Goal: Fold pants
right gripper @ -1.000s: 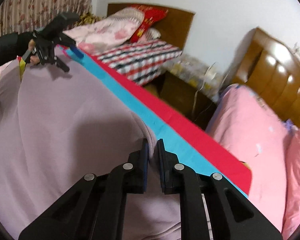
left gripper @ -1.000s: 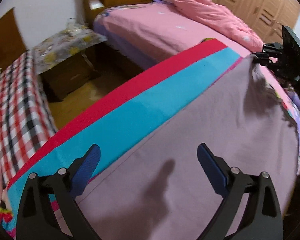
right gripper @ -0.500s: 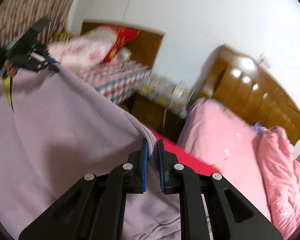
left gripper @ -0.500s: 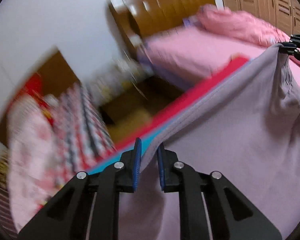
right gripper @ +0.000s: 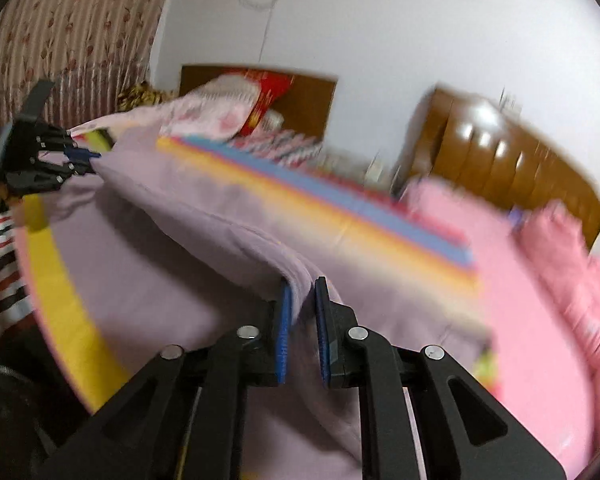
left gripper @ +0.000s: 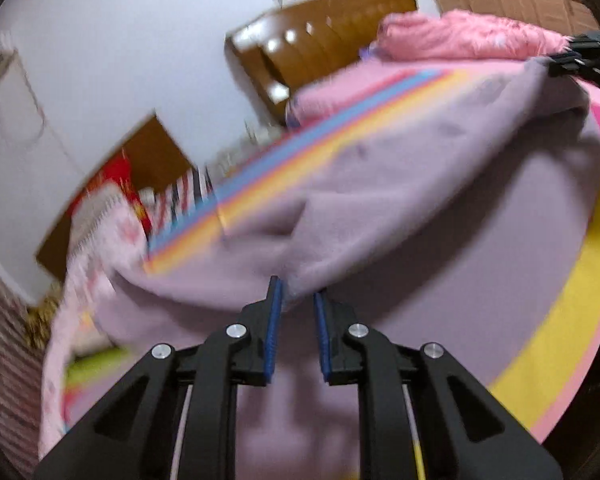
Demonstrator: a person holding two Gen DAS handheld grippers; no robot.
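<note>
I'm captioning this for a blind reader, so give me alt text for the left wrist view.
The left tool is shut on an edge of the lilac pants, lifted over a striped mat. At far right, the right tool grips another edge. The picture is blurred.

1. Left gripper (left gripper: 297, 296) pinching the edge of the lilac pants (left gripper: 440, 208), fold lifted.
2. Right gripper (left gripper: 580, 58) grips the far corner.
3. Striped mat (left gripper: 560, 320) beneath; view blurred.

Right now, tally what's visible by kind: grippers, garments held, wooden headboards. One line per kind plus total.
Grippers: 2, the left gripper and right gripper, both shut on the fabric
Garments held: 1, the mauve pants
Wooden headboards: 2, a glossy one and a darker one
Total: 5
</note>
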